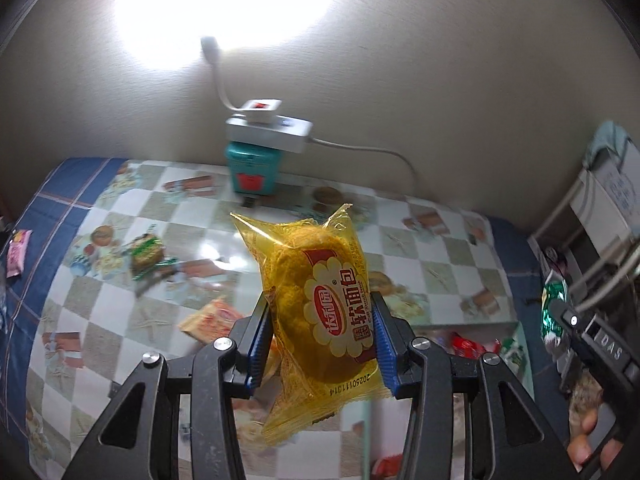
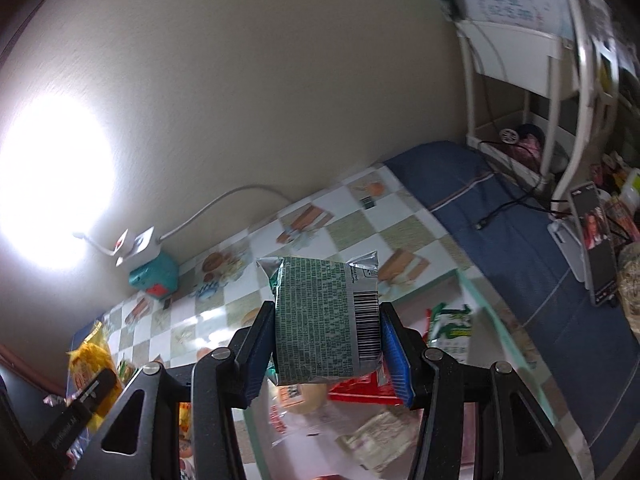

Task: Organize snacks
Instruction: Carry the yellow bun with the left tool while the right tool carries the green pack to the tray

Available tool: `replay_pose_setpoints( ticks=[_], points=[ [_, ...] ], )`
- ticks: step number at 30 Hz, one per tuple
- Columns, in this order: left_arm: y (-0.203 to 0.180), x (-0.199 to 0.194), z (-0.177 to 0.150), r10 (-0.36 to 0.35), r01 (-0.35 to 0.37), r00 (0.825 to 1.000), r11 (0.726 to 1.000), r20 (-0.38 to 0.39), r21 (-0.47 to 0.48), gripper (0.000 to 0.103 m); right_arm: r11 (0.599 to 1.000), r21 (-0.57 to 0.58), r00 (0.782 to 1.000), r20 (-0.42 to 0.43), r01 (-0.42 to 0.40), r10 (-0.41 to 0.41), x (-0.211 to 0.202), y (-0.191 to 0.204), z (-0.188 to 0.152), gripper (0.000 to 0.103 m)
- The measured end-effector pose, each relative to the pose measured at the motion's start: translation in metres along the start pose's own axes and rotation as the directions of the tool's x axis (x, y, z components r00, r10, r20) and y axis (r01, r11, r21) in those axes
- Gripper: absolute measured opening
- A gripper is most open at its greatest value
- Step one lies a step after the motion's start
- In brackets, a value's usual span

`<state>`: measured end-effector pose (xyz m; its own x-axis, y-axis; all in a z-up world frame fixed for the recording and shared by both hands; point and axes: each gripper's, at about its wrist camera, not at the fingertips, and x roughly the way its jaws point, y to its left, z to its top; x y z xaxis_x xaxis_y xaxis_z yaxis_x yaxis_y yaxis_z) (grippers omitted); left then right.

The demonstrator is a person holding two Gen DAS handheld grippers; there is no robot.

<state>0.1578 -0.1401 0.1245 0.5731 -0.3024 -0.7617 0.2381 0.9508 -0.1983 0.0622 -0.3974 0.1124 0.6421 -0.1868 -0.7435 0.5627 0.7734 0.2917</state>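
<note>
The left gripper (image 1: 320,332) is clamped on a yellow bread packet (image 1: 316,304), which stands nearly upright between the blue pads at the centre of the left wrist view and hangs above the checked tablecloth (image 1: 432,256). Behind it, at the upper middle of the frame, a white power strip (image 1: 268,130) sits on a teal box (image 1: 254,170) against the wall, its cord trailing off to the right; a small lamp plugged into it throws a glare on the wall. On the cloth to the left lie a green-wrapped snack (image 1: 148,254), an orange packet (image 1: 210,318) just left of the gripper, and a pink packet (image 1: 18,254) at the far left edge.

The right gripper (image 2: 326,336) is closed on a green foil packet (image 2: 324,320), its barcode side turned to the camera, at the centre of the right wrist view. Below it, partly hidden by the packet and the fingers, sits a tray (image 2: 516,340) with a pale green rim holding more snacks, among them a red packet (image 2: 360,392) and a green-and-white packet (image 2: 452,328). At the right of the frame a phone (image 2: 594,244) stands propped on the blue part of the cloth, with a white rack (image 2: 520,80) above it.
</note>
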Motion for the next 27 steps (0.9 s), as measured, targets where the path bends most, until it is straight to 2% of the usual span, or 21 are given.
replay_pose_setpoints(
  ticks=[4,10,17,22,27],
  points=[
    [-0.023,0.007,-0.006,-0.037,0.038,0.999,0.998,-0.025,0.043,0.047,0.997,0.022,0.997,0.028,0.068,-0.069,-0.007,-0.020,0.009,0.053],
    [-0.055,0.014,-0.017,-0.053,0.059,0.997,0.992,-0.058,0.109,0.047,0.991,0.064,0.992,0.032,0.118,-0.120,-0.012,-0.052,0.019,0.053],
    [-0.091,0.026,-0.031,-0.066,0.086,0.992,0.978,-0.108,0.190,0.047,0.985,0.072,0.988,-0.024,0.154,-0.153,0.001,-0.072,0.020,0.054],
    [-0.114,0.039,-0.045,-0.075,0.116,0.983,0.962,-0.170,0.247,0.048,0.987,0.083,0.988,-0.081,0.138,-0.131,0.017,-0.078,0.014,0.054],
    [-0.129,0.055,-0.059,-0.052,0.119,0.973,0.949,-0.227,0.290,0.048,0.987,0.069,0.978,-0.164,0.143,-0.130,0.039,-0.079,0.003,0.054]
  ],
)
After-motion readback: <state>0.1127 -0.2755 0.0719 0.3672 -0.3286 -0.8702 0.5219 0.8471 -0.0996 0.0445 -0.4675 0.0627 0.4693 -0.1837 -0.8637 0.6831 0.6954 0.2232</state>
